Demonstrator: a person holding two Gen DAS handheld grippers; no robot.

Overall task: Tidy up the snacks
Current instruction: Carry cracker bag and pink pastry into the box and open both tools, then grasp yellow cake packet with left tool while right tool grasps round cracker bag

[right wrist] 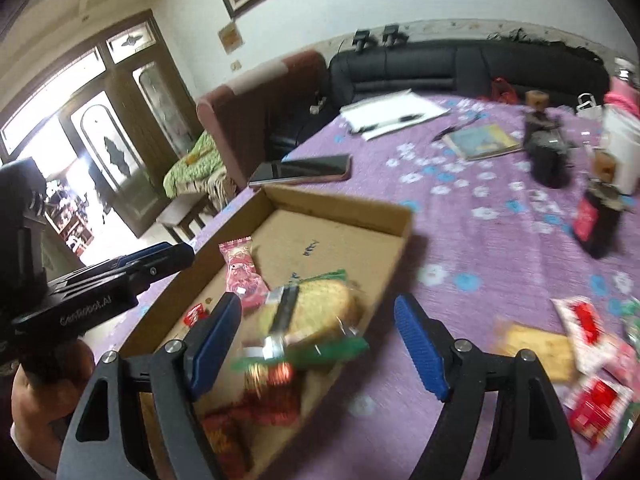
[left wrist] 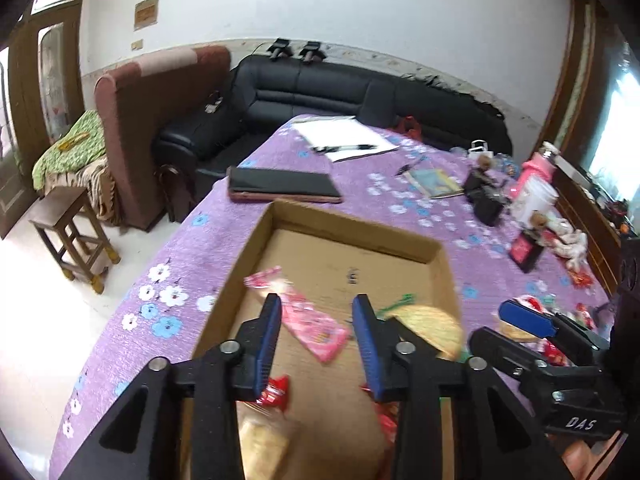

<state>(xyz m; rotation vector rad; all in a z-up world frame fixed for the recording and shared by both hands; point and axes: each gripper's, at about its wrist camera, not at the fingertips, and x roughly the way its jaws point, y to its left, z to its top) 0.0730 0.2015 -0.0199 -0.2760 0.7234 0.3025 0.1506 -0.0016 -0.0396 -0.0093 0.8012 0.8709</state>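
Snacks: roughly five in one cardboard box point(right wrist: 400, 224), lower centre | left gripper point(left wrist: 316, 338) spread, empty | right gripper point(right wrist: 320, 340) wide apart, empty

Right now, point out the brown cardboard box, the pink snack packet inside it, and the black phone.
brown cardboard box point(left wrist: 352, 222): left wrist view, far wall.
pink snack packet point(left wrist: 312, 326): left wrist view, wrapper middle.
black phone point(right wrist: 304, 170): right wrist view, screen centre.
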